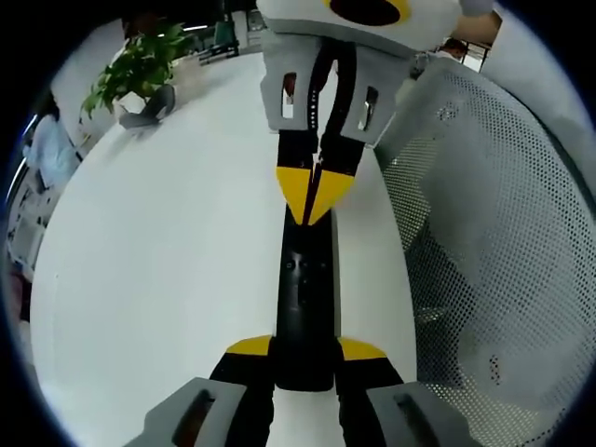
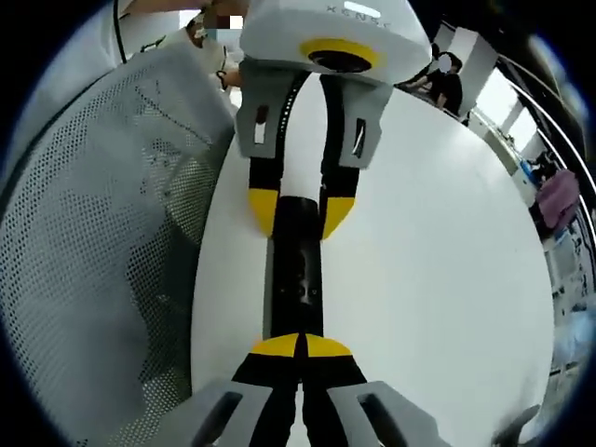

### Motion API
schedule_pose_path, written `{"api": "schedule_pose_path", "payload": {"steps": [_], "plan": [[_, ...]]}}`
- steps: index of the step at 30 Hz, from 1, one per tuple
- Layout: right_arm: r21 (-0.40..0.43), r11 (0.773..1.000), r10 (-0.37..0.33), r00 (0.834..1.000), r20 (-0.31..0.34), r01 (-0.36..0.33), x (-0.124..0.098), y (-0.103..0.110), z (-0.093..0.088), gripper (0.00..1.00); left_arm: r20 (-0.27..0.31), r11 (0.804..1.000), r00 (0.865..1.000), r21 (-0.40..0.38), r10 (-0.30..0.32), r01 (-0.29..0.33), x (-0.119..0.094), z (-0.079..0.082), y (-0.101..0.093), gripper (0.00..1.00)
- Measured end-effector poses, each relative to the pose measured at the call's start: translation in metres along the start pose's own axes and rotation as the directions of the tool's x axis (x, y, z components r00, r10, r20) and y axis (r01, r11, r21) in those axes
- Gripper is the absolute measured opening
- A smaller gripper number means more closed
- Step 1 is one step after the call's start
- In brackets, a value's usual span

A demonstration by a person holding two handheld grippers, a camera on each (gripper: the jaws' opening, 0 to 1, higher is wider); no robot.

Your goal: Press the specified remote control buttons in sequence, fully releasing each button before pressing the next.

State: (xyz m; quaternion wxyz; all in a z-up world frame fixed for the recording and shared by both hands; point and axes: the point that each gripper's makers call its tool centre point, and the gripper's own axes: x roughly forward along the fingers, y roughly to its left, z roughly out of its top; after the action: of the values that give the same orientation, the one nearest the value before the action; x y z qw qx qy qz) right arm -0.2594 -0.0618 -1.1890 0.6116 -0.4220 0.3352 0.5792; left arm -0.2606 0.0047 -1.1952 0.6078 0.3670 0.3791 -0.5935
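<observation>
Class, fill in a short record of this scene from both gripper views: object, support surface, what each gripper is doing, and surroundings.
Object: black remote control, lying lengthwise on the table
Surface: white table
Left gripper: jaws shut on the remote's near end
Right gripper: jaws shut, tips together over the remote's other end
Contact with buttons: cannot tell
Surroundings: white mesh chair back beside the table; potted plant at the far edge
</observation>
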Motion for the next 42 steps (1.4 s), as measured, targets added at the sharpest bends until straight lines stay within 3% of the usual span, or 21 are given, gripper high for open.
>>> {"api": "schedule_pose_path", "payload": {"steps": [3,4,6,8,11,16,24,28,30,34,40,42], "plan": [[0.095,0.995,-0.004,0.997,0.078,-0.004,-0.002,-0.001,0.001,0.00,0.002,1.000,1.000,-0.002,0.001,-0.001,0.000,0.000,0.000,0.24],[0.169,0.985,-0.009,0.992,0.129,-0.013,-0.003,-0.002,0.001,0.00,0.002,1.000,1.000,-0.002,0.001,-0.001,0.000,0.000,0.000,0.24],[0.225,0.974,-0.033,0.981,0.193,-0.012,-0.003,-0.004,0.001,0.00,0.003,1.000,1.000,-0.003,0.001,-0.001,0.000,0.000,0.000,0.24],[0.243,0.970,-0.066,0.977,0.201,0.016,-0.004,-0.008,-0.001,0.03,0.004,1.000,1.000,-0.004,0.003,-0.003,0.000,0.000,0.000,0.24],[0.238,0.971,-0.038,0.976,0.213,-0.014,-0.003,-0.004,0.002,0.07,0.005,1.000,1.000,-0.005,0.004,-0.004,0.000,0.000,-0.001,0.24],[0.216,0.975,0.002,0.977,0.215,-0.049,-0.002,-0.001,0.004,0.06,0.011,1.000,1.000,-0.004,0.003,-0.002,0.000,0.000,-0.001,0.24],[0.130,0.987,0.071,0.985,0.160,-0.093,0.000,0.001,0.003,0.08,0.018,1.000,1.000,-0.003,0.001,-0.001,-0.001,-0.001,0.000,0.24],[0.119,0.986,0.106,0.989,0.102,-0.117,0.001,0.000,0.004,0.07,0.024,1.000,1.000,-0.003,0.000,0.000,-0.001,-0.001,0.000,0.24],[0.063,0.989,0.130,0.991,0.041,-0.133,0.002,0.001,0.003,0.07,0.027,1.000,1.000,-0.003,0.000,0.001,-0.001,-0.001,0.000,0.24],[0.060,0.989,0.136,0.991,-0.016,-0.134,0.003,0.002,0.005,0.07,0.034,1.000,0.999,0.001,-0.004,0.004,0.000,-0.001,0.000,0.24],[0.110,0.984,0.141,0.990,0.007,-0.141,0.000,0.002,0.003,0.08,0.046,1.000,0.999,-0.002,-0.001,0.001,0.000,0.000,0.001,0.24],[0.128,0.982,0.131,0.989,0.070,-0.139,-0.001,0.002,0.005,0.08,0.048,1.000,0.999,-0.002,-0.002,0.002,0.000,0.000,0.001,0.24]]}}
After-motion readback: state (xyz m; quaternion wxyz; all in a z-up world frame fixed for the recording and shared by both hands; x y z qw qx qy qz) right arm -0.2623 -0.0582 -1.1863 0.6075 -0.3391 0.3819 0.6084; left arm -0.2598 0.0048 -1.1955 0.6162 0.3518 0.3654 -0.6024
